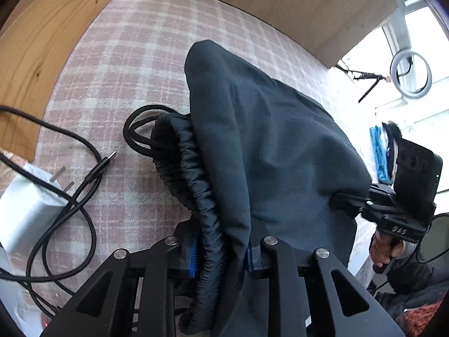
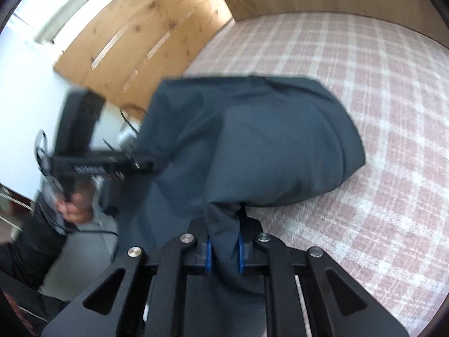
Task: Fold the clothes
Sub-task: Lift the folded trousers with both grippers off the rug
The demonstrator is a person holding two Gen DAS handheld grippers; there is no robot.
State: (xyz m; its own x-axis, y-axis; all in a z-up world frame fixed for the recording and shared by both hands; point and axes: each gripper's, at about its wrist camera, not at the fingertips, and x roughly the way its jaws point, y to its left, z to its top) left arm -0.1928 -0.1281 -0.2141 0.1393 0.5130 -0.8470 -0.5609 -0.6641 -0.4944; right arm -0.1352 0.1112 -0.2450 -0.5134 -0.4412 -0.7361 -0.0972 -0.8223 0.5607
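Left wrist view
- Left gripper (image 1: 221, 255): its jaws are clamping the gathered elastic waistband of the dark garment (image 1: 269, 146), with blue pads showing on either side of the bunched cloth.
- Garment: it is hanging up off the bed (image 1: 118, 64) between the two grippers, its far fold drooping back onto the pink plaid cover.
- Right gripper (image 1: 350, 200): it is showing at the right edge, its tips buried in the cloth's far corner, a hand (image 1: 384, 250) wrapping the handle below.
- Clutter: a white charger (image 1: 25, 210) and a black cable (image 1: 64, 174) are lying on the bed's left side, the cable's loose plug end pointing toward the garment.
- Edges: a wooden bed frame (image 1: 42, 47) is curving round the left and top of the cover.
- Open room: bare plaid is stretching above and left of the garment, up to the frame.

Right wrist view
- Right gripper (image 2: 224, 250): its jaws are pinching a narrow bunch of the garment (image 2: 252, 140) between blue pads.
- Garment: it is billowing ahead of the jaws, its rounded right end resting on the bed (image 2: 378, 112).
- Left gripper (image 2: 146, 165): it is blurring at the left, its tip disappearing into the cloth, with a hand (image 2: 75, 205) on the grip.
- Edges: wooden boards (image 2: 146, 28) are bordering the bed's upper left.
- Open room: the plaid cover to the right and beyond the garment is lying bare.
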